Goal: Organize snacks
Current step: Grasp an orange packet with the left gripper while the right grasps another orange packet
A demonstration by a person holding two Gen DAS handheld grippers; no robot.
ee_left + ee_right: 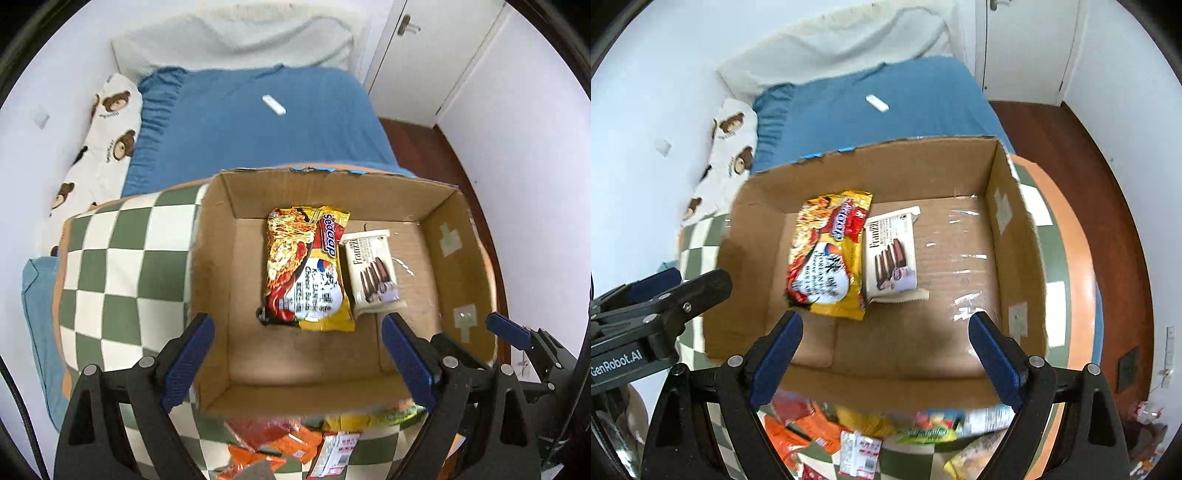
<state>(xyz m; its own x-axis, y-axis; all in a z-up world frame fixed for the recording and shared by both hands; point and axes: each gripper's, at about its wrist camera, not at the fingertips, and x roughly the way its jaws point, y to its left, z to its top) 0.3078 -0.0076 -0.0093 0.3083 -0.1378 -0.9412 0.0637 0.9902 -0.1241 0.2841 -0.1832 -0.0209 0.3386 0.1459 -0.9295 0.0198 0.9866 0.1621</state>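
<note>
Both grippers hover over an open cardboard box (pixel 458 258), and it sits on a green-and-white checkered cloth (pixel 125 266) with an orange border. Left gripper (pixel 295 358) has its blue-padded fingers (pixel 188 354) spread wide, nothing between them. Right gripper (pixel 886 354) is the same story: fingers (pixel 995 354) wide apart, holding nothing.

Down on the box floor, a yellow instant noodle packet (pixel 306 269) lies flat, and just beside it on the right, edge to edge, a white Franzzi biscuit pack (pixel 373 273). From the right wrist view the noodle packet (pixel 831 254) and the biscuit pack (pixel 894 254) lie left of centre, with bare taped cardboard to their right.

At the near edge of the box, outside it, a loose heap of snack packets (pixel 857 432) lies on the cloth, orange, yellow and green wrappers, too blurred to read.

Beyond the box stretches a bed with a blue sheet (pixel 251 122), a small white oblong object (pixel 274 105) lying on it, a bear-print pillow (pixel 107 140) along the left wall and a white blanket (pixel 236 37) at the far end. White walls, a white door (pixel 424 55) at far right, dark reddish wood floor (pixel 1071 155) alongside.
</note>
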